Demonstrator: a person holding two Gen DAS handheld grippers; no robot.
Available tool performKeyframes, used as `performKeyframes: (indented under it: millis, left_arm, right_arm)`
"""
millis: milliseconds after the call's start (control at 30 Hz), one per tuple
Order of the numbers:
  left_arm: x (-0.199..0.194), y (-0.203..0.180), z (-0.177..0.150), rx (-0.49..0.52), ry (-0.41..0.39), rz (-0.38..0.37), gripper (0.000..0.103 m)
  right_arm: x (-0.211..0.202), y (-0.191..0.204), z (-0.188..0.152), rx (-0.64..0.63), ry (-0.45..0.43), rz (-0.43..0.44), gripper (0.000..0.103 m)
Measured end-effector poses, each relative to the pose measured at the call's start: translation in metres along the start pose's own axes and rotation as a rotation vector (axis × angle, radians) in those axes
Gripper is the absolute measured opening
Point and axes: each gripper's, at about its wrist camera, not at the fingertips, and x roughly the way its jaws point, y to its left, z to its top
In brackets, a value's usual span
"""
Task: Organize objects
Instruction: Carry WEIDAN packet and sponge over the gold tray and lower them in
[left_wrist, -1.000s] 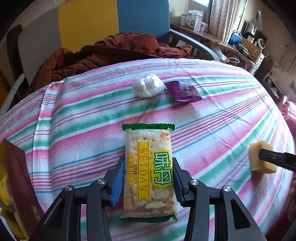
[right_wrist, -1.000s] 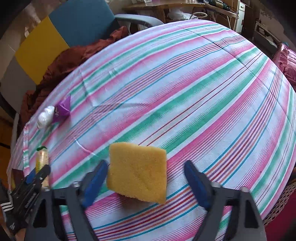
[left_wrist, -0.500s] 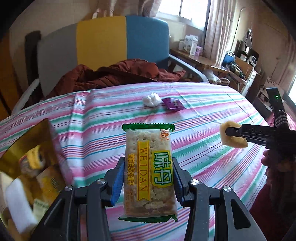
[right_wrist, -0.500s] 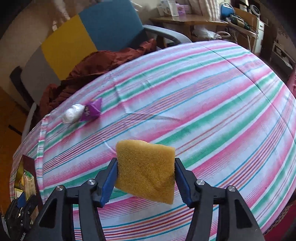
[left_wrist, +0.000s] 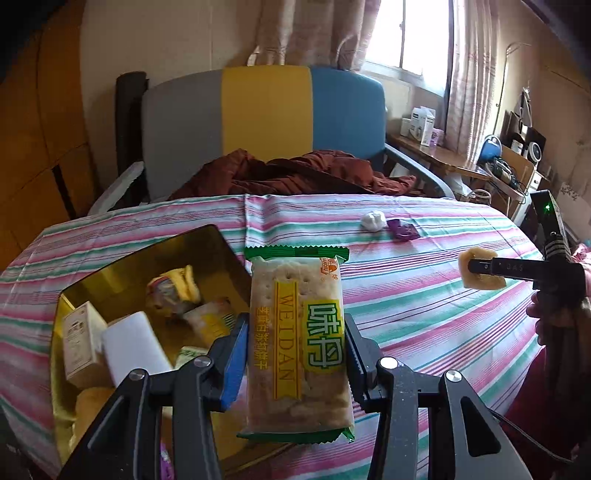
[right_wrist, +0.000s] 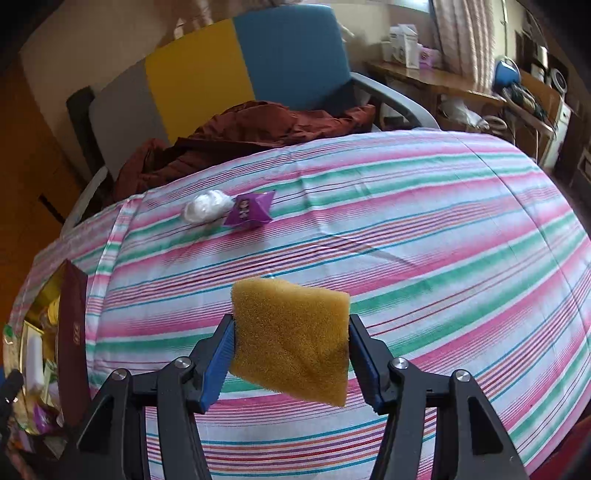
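**Both grippers loaded, box not yet reached**

Left gripper (left_wrist: 295, 354) is clamped on the green-edged cracker packet (left_wrist: 297, 343), pads on its long sides, packet upright and lifted clear of the striped tablecloth (left_wrist: 424, 306). Gold box (left_wrist: 144, 254) sits just left of and below it, already holding several packets and a white block. Right gripper (right_wrist: 290, 347) is pinching the yellow sponge (right_wrist: 291, 336) by its side edges, also airborne over the cloth. White wad (right_wrist: 207, 210) and purple wrapper (right_wrist: 249, 212) lie touching each other at the far side of the table, not yet collected.

Risks from here:
- Cracker packet is held only around its middle, with the top half standing free. A quick swing toward the box could pivot it in the pads or drop it short, on the rim or the cloth.
- Box looks crowded. A tall packet dropped upright may lean on the wall and tip out; better laid flat.
- Sponge compresses, so the grip may be softer than it looks. It hangs skewed, lower corner below the right pad, and could rotate out.
- Both hands heading for the same box at once means a collision risk.

Poor visibility:
- Box's near end is cut off behind the left gripper's fingers; free space there unknown.
- Right wrist view shows only a maroon side wall and a sliver of the contents.
- Items in the box are blurred; probably snack packets, can't confirm.
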Motion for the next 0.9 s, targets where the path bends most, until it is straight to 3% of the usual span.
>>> performKeyframes:
  millis: [267, 400, 633, 900]
  left_arm:
    - [-0.021, 0.047, -0.02, -0.075, -0.006, 0.034, 0.047]
    - [-0.035, 0.08, -0.035, -0.128, -0.012, 0.051, 0.047]
    - [-0.063, 0.154, -0.062, -0.305, -0.011, 0.093, 0.047]
    - [-0.08, 0.179, -0.075, -0.355, -0.036, 0.105, 0.047]
  right_arm:
    - [-0.001, 0.026, -0.007, -0.102, 0.001, -0.025, 0.059]
    - [-0.011, 0.04, -0.008, -0.102, 0.001, 0.005, 0.059]
    - [-0.041, 0.123, -0.008, -0.199, -0.033, 0.187, 0.059]
    - [-0.043, 0.251, -0.018, -0.362, 0.013, 0.419, 0.059]
